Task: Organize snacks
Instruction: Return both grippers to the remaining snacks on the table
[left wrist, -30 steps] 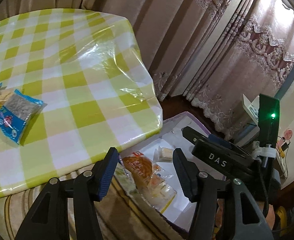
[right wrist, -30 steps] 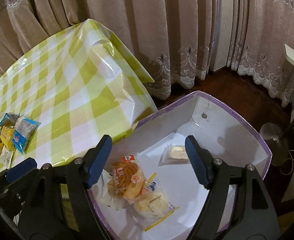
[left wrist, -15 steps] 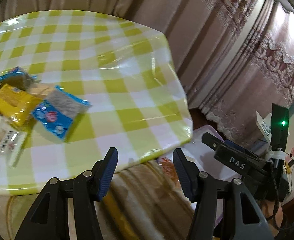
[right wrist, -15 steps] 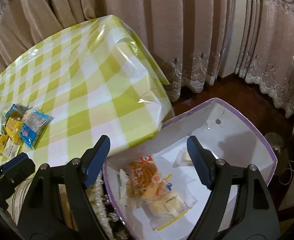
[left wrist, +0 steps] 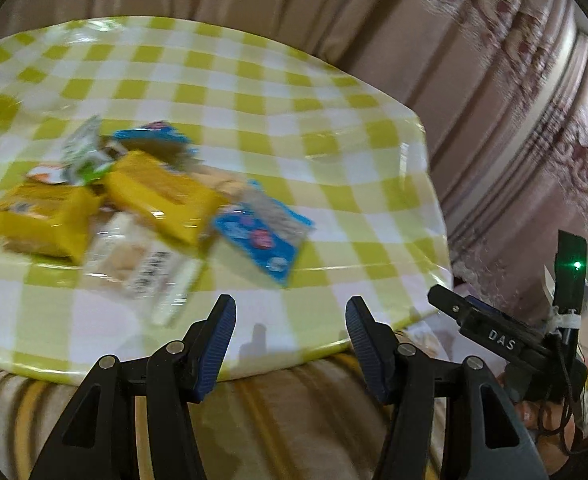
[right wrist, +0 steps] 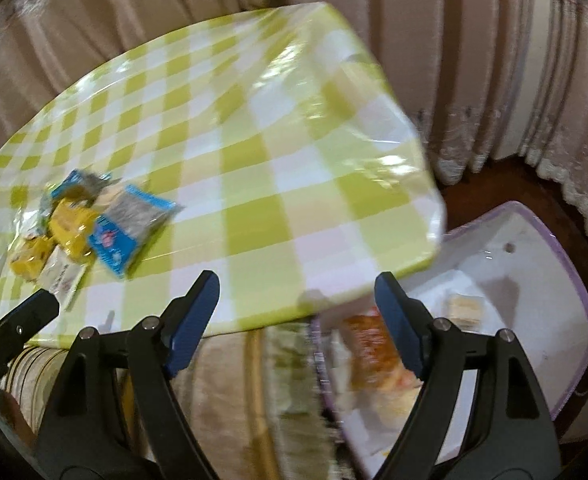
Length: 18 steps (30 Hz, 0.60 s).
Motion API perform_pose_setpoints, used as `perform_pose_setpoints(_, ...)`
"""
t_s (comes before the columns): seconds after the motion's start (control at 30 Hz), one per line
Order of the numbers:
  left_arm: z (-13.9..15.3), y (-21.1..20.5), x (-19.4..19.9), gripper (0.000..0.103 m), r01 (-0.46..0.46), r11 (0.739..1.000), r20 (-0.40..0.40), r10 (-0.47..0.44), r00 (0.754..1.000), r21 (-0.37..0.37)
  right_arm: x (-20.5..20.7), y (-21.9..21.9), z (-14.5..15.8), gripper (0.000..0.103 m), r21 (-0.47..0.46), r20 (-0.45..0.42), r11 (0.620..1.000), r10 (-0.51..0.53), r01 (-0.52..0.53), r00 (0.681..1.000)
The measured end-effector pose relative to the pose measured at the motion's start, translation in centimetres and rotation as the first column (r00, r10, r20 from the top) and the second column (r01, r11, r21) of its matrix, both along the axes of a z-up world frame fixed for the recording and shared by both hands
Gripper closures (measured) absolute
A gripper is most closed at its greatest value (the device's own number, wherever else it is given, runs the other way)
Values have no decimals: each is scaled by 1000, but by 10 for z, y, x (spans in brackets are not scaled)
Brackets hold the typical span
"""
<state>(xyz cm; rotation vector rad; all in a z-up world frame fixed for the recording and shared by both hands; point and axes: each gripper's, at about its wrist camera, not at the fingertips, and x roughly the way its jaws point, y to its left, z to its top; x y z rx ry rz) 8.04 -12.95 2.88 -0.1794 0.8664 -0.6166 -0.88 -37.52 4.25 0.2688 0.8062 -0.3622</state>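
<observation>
Both your tongs, left gripper point(left wrist: 290, 330) and right gripper point(right wrist: 295, 306), stand apart and empty, aimed tableward because the snack pile point(left wrist: 134, 208) waits there on the checked cloth point(left wrist: 294, 120); the box point(right wrist: 533, 280) sits beside, below the table edge.

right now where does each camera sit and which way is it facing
left wrist: on the left hand-held gripper, looking down at the snack pile on the checked table; its open fingers and the right tool show.
right wrist: on the right hand-held gripper, facing the table edge and white box; its open fingers show.
shared: table, pile, curtains.
</observation>
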Motion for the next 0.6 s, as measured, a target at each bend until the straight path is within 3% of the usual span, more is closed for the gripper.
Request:
perform_pose_setpoints(0.27, -9, 57, 21, 45, -136, 991, -31, 136, 990, -8, 31, 39, -6, 21, 24, -25, 995, 97, -96, 995)
perform_pose_setpoints(0.6, -22, 107, 43, 45, -276, 961, -89, 272, 958, -37, 74, 78, -15, 21, 69, -36, 987, 149, -146, 988)
